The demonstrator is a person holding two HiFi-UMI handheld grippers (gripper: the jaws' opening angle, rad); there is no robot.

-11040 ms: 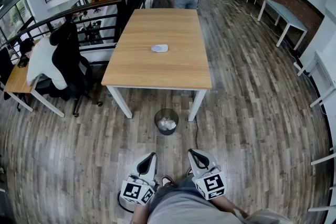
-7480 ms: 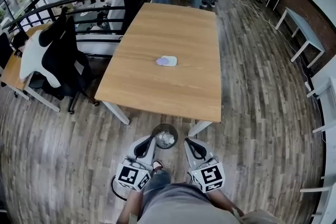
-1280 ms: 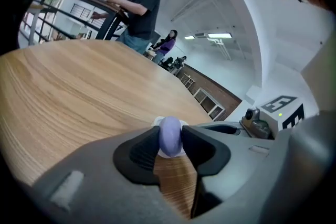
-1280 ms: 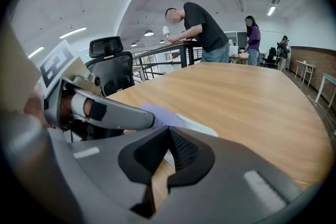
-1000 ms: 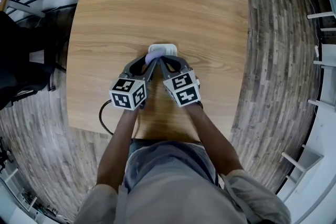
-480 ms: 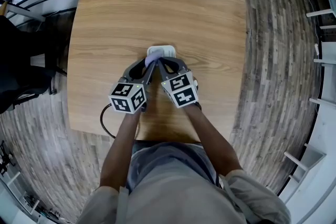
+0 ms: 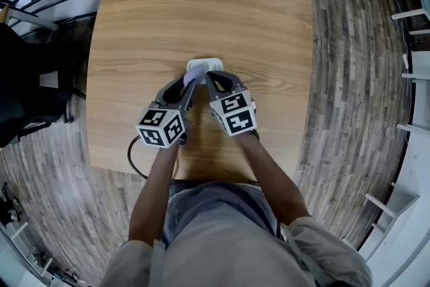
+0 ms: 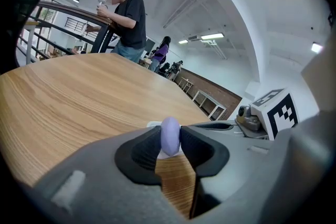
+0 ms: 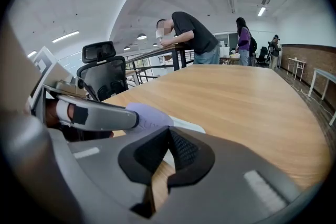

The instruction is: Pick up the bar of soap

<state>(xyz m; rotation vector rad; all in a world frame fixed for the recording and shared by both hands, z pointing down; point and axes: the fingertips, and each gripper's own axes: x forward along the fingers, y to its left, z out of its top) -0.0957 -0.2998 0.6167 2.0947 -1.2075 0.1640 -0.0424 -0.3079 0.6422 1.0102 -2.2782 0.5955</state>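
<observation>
My left gripper point(image 8: 169, 131) has its jaws narrow and pressed on the bar of soap point(image 8: 170, 140); they have just been closing, and both dark pads now touch the lavender bar, which stands on its edge between them. In the head view the soap point(image 7: 191, 76) is a little below the centre of the frame, at the near edge of a small white dish point(image 7: 207, 64). I cannot tell if the bar is touching the dish or is already a little above it. My right gripper point(image 9: 168, 132) has its jaw tips together and nothing between them. It sits just beside the left one, with the soap close at the left of its tips. Both grippers are over the lower middle part of the wooden table point(image 7: 201, 3). The near edge of the table is just below them in the frame, and the left and right edges are well apart from them. Toward the top of the frame there is much bare wood. A black chair point(image 9: 102, 73) stands beyond the table's edge at the left of the right gripper view.
</observation>
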